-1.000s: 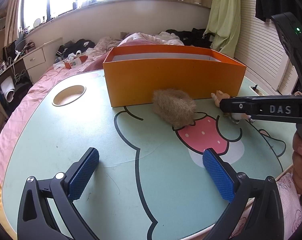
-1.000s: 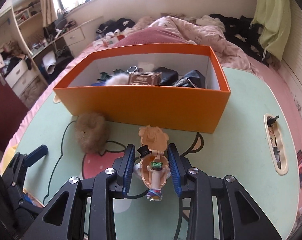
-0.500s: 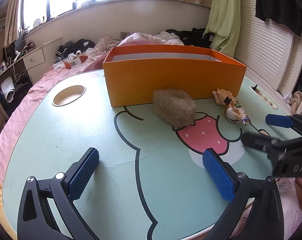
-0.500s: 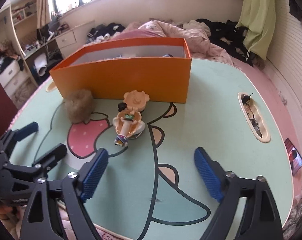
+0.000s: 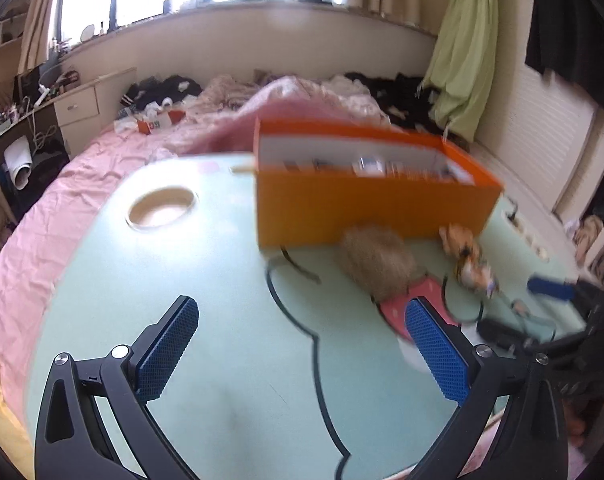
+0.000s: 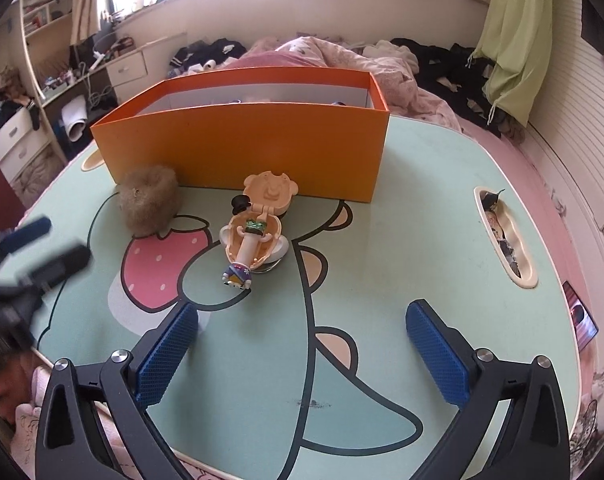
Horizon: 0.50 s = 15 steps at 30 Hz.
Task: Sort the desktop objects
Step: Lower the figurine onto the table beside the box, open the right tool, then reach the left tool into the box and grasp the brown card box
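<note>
No readable writing. The right gripper (image 6: 302,354), jaws wide and empty, just opened. The left gripper (image 5: 302,354) also gapes. A toy figure (image 6: 253,236) and fur ball (image 6: 149,204) lie before the orange box (image 6: 241,148), its contents mostly hidden.

On a mint-green cartoon-printed table (image 6: 422,220), an open orange cardboard box (image 6: 241,144) stands at the far side, ahead of the right gripper (image 6: 302,356). Against the box's near wall lies a peach-coloured clamshell toy figure (image 6: 253,236), straight ahead of the right gripper's wide-apart fingers; a tan fuzzy pom-pom (image 6: 149,204) sits to the toy's left, also beside the box. The left gripper (image 5: 302,356) is spread over bare table, with the pom-pom and toy ahead to its right. A slot-shaped recess (image 6: 506,240) lies right of the right gripper.
</note>
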### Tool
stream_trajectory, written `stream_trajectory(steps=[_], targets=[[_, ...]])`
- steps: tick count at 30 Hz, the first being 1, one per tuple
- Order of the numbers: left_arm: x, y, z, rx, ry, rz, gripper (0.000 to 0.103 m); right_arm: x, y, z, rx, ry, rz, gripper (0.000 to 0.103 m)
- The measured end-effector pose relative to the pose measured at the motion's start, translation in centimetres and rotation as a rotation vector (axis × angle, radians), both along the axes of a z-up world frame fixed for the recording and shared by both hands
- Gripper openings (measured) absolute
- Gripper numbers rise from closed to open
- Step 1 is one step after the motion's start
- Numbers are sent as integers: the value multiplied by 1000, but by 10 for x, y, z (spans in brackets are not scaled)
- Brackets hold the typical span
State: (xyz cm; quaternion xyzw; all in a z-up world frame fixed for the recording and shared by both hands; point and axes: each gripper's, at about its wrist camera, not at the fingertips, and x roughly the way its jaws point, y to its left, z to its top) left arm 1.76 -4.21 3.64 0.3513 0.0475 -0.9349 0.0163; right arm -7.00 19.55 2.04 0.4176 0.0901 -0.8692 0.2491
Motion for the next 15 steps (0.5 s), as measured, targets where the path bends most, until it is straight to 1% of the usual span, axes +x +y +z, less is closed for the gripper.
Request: stream_trajectory(steps=[2, 4, 6, 7, 8, 9, 10, 11, 12, 13, 15], targets=[[-5, -6, 24, 5, 42, -8, 103, 0, 0, 0, -1, 0, 0, 103], [-18, -7, 50, 34, 65, -46, 103, 0, 0, 0, -1, 0, 0, 103], [-37, -3, 66, 57, 39, -90, 103, 0, 0, 1, -1, 1, 0, 103], [-51, 2, 72, 66, 8, -127, 102, 0, 0, 1, -1, 1, 0, 103], [-62, 9, 74, 71, -21, -160, 97, 0, 0, 1, -2, 1, 0, 103], [-74, 14, 75, 70, -55, -189, 86, 0, 0, 1, -1, 1, 0, 103], [-90, 23, 74, 72, -108, -220, 74, 0, 0, 1, -2, 1, 0, 103], [-103, 30, 71, 76, -160, -247, 68, 0, 0, 1, -1, 1, 1, 103], [-114, 36, 67, 86, -203, -269, 58, 0, 0, 1, -2, 1, 1, 103], [-129, 43, 60, 103, -261, -288, 54, -1, 1, 1, -2, 1, 1, 103], [-152, 56, 45, 114, -345, -285, 54, 0, 0, 1, -2, 1, 1, 103]])
